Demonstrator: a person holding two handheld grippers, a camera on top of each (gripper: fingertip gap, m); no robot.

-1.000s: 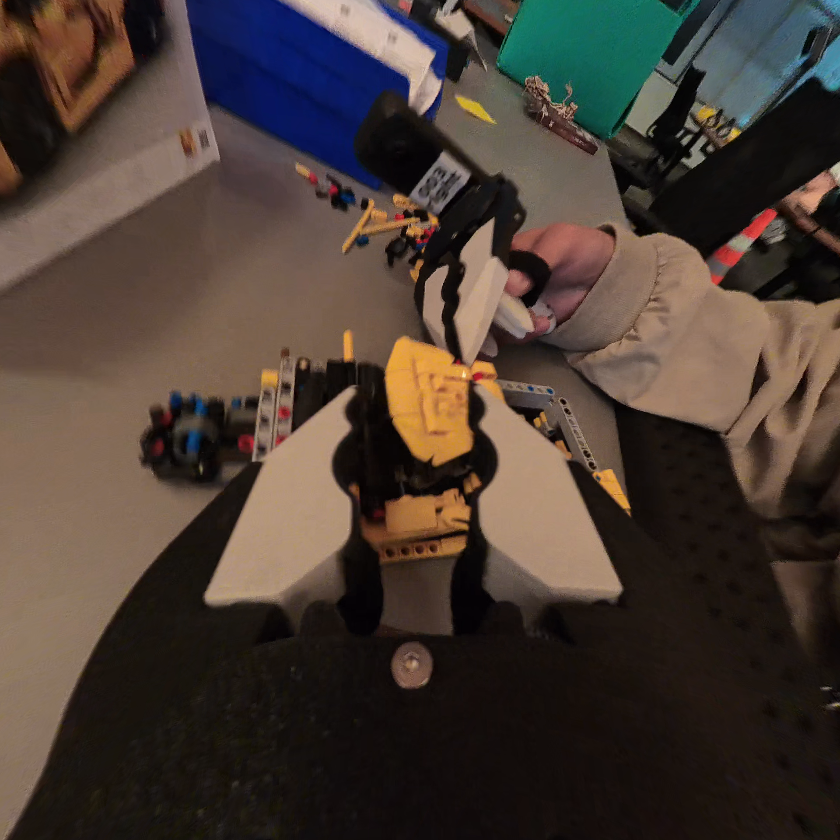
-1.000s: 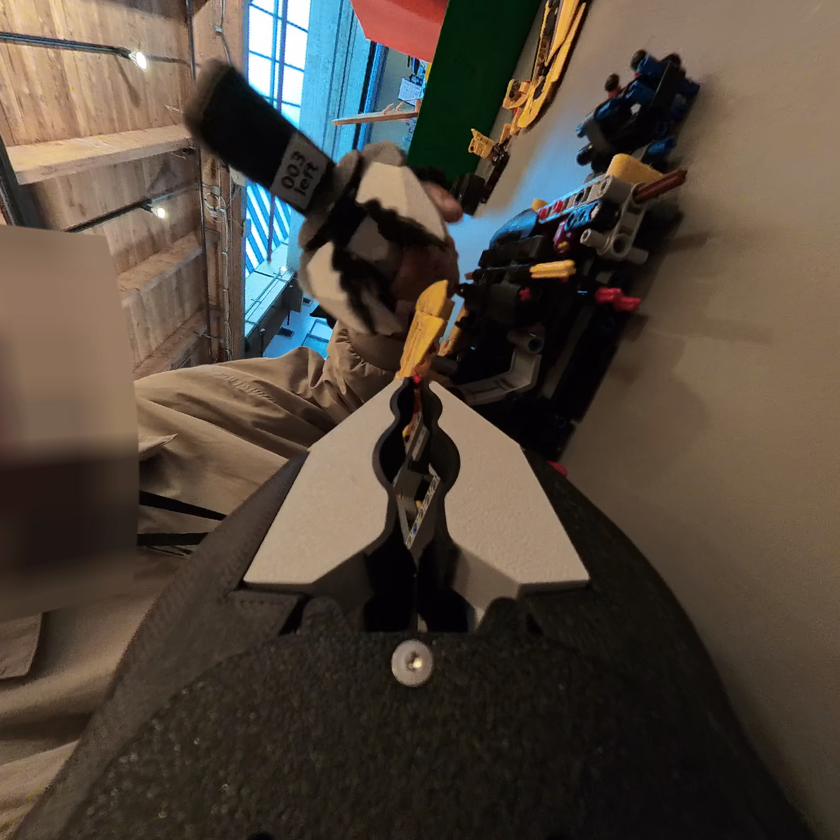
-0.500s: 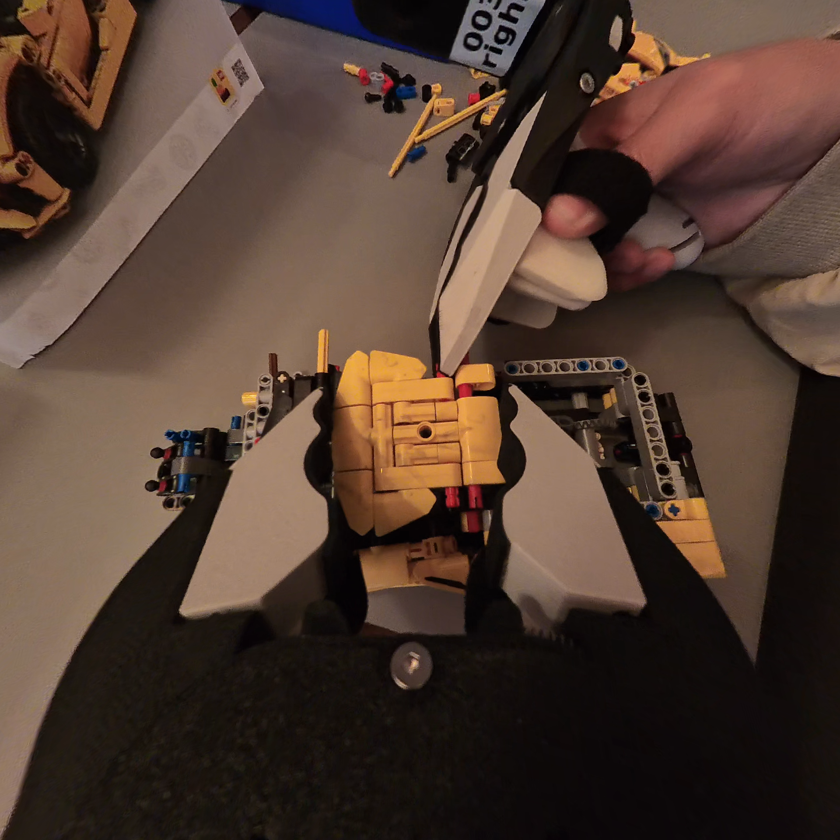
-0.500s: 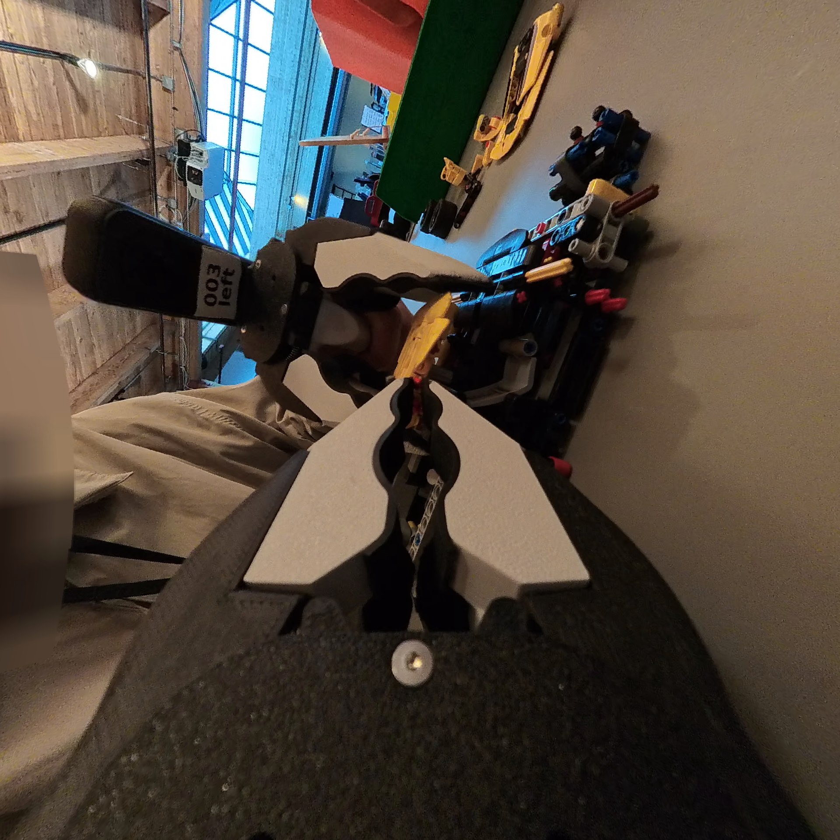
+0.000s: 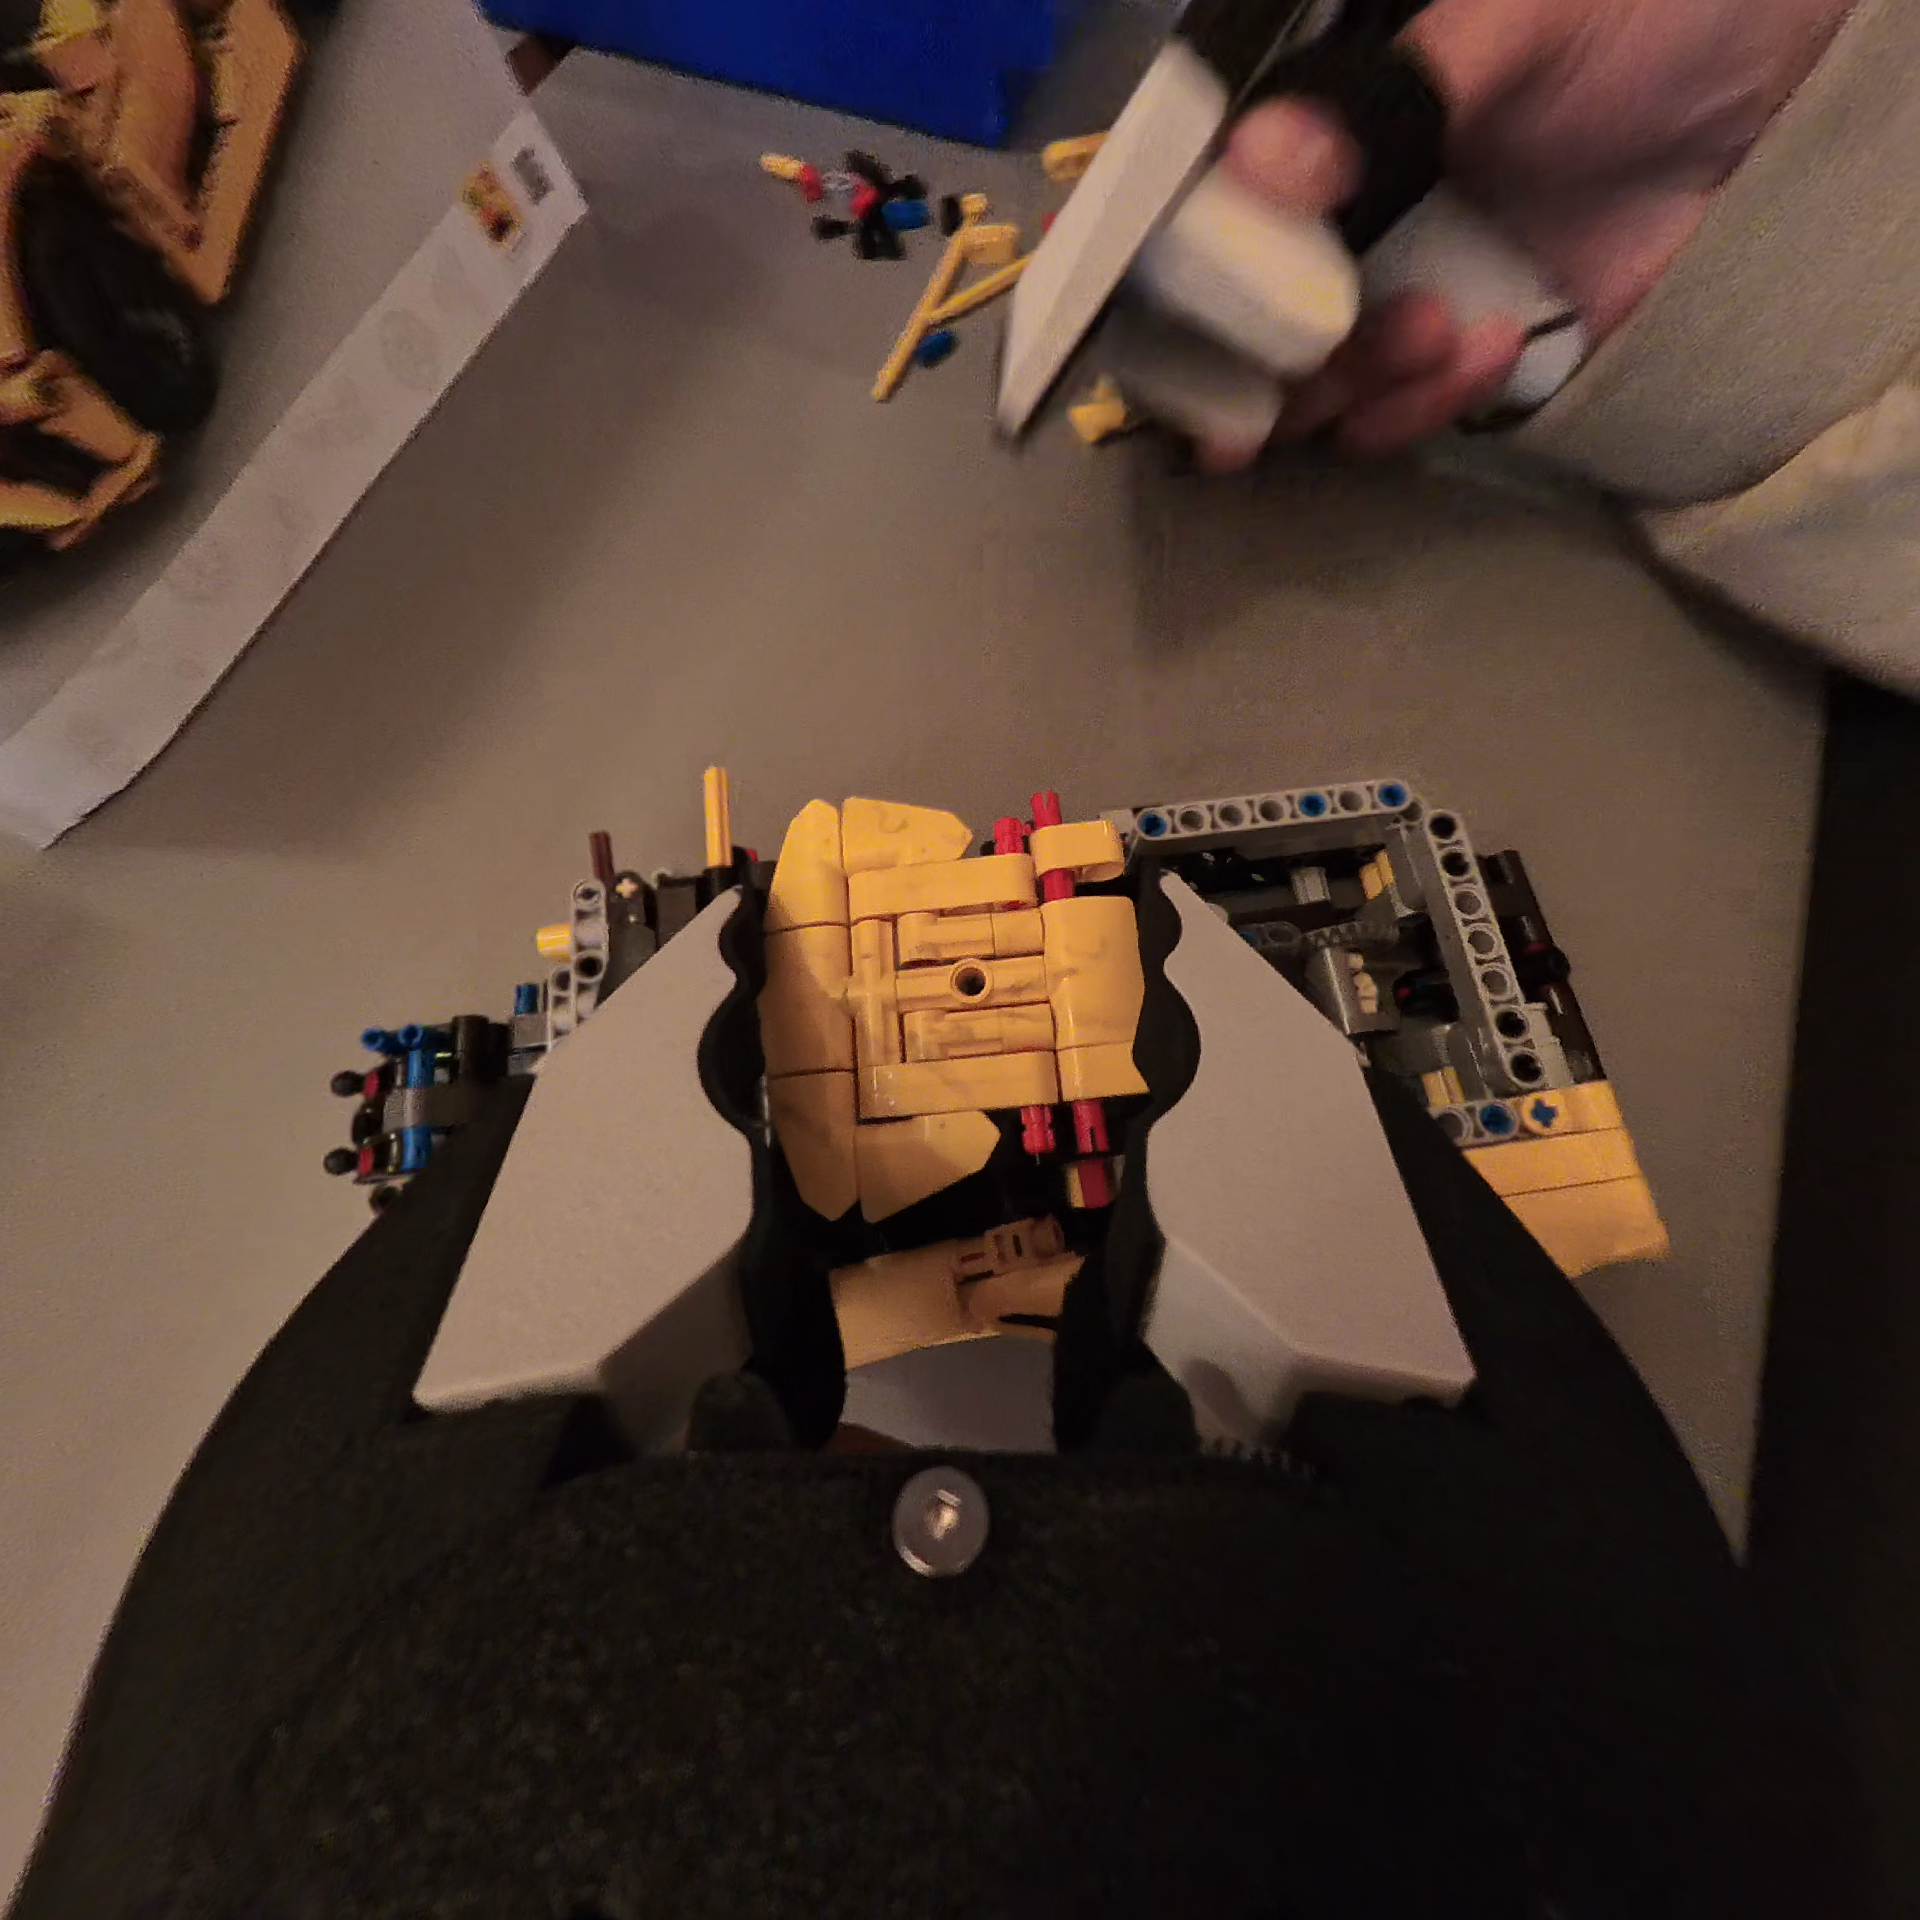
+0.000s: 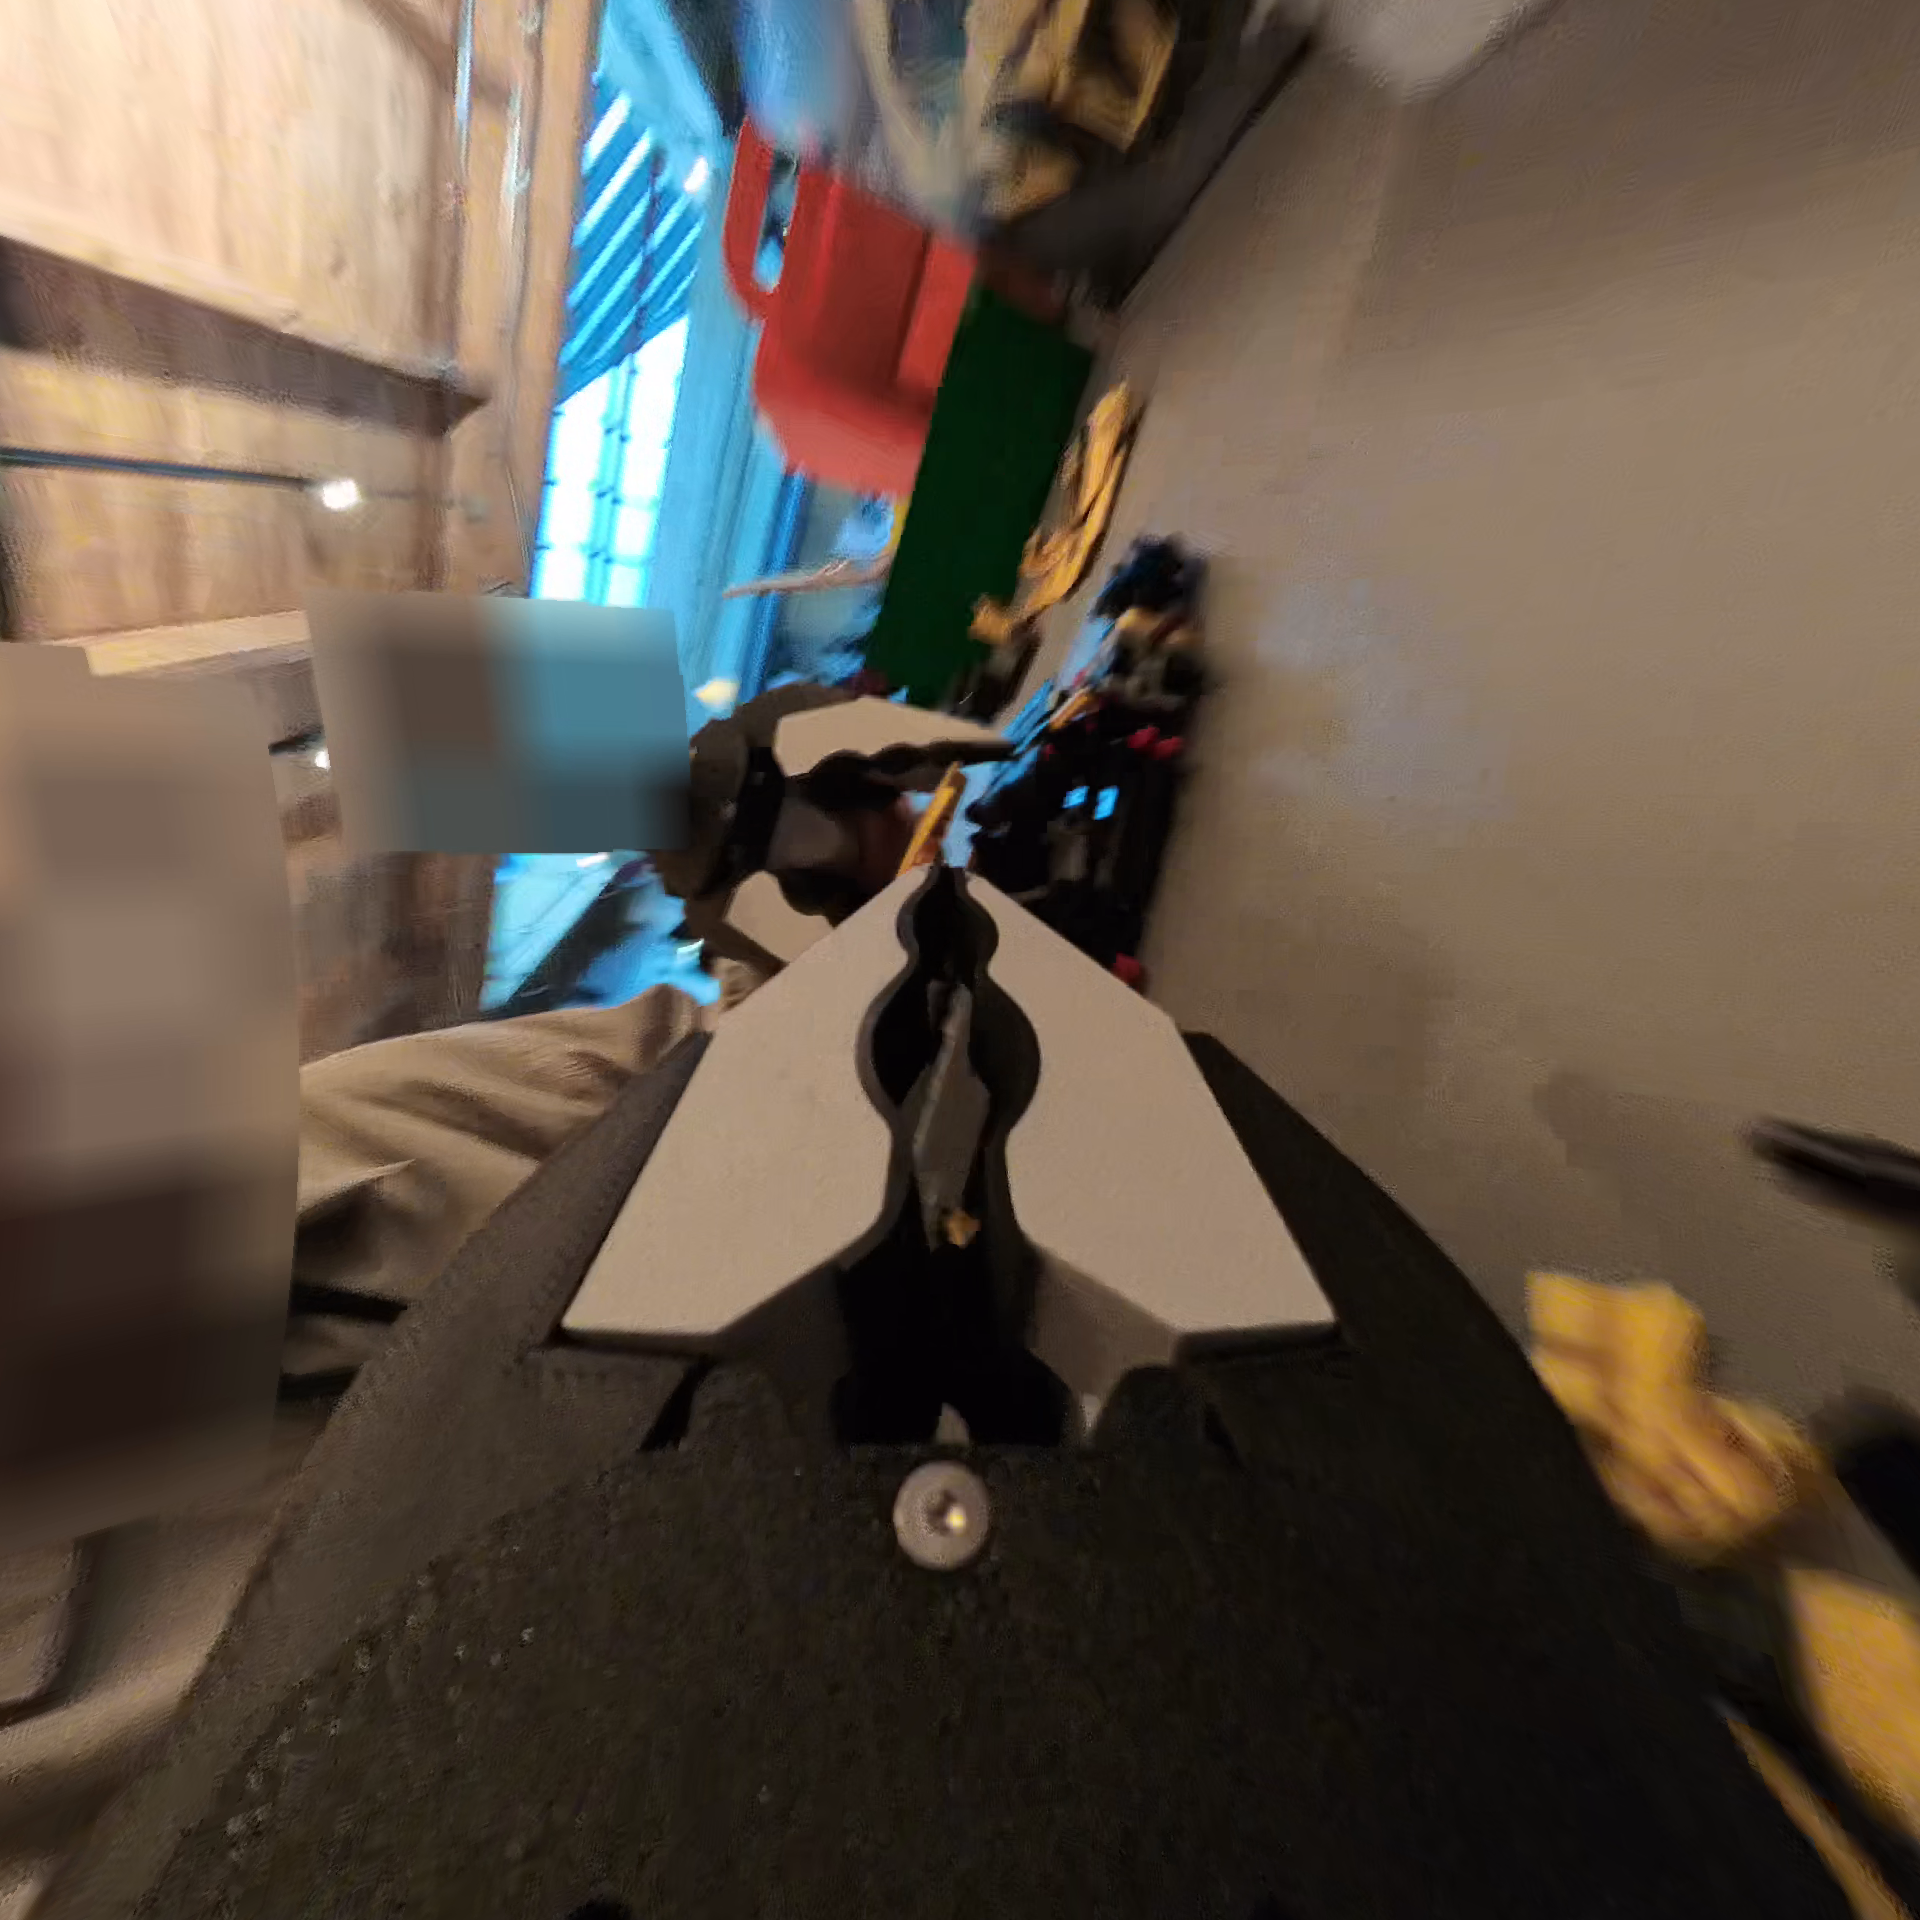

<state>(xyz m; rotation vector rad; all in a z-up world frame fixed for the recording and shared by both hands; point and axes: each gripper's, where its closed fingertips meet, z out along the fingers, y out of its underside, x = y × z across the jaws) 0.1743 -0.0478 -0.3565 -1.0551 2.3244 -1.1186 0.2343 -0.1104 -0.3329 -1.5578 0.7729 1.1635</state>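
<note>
- The left tool (image 5: 951,1023) is clenched on a yellow brick block (image 5: 940,1013), one finger on each flank. The block sits on top of a larger toy brick model (image 5: 1455,997) that rests on the grey bench (image 5: 727,623).
- Handling, as a judgement: the block is light, rigid plastic with smooth, fairly slippery faces. It is built from many small clipped pieces, so a hard squeeze or a twist may pop parts loose. The flat side faces, where the fingers now sit, look like the soundest place to hold; the red pins (image 5: 1060,1132) that stick out beside it look like poor hold points.
- The right tool (image 6: 940,894) has its jaws almost together on a small grey piece (image 6: 951,1101) lying deep between the fingers. The piece is thin and probably light; it could turn or slip if the grip slackens.
- In the left wrist view, the right tool hangs above the bench, well apart from the model and near a scatter of loose small pieces (image 5: 914,229). A hand (image 5: 1507,208) with a beige sleeve carries it; this part is blurred.
- Farther off lie a paper strip (image 5: 312,447), a blue bin (image 5: 831,52) and a second yellow and black model (image 5: 94,260).
- Writing: the paper strip carries small printed marks, too blurred to make out. No brand mark is legible on any piece.
</note>
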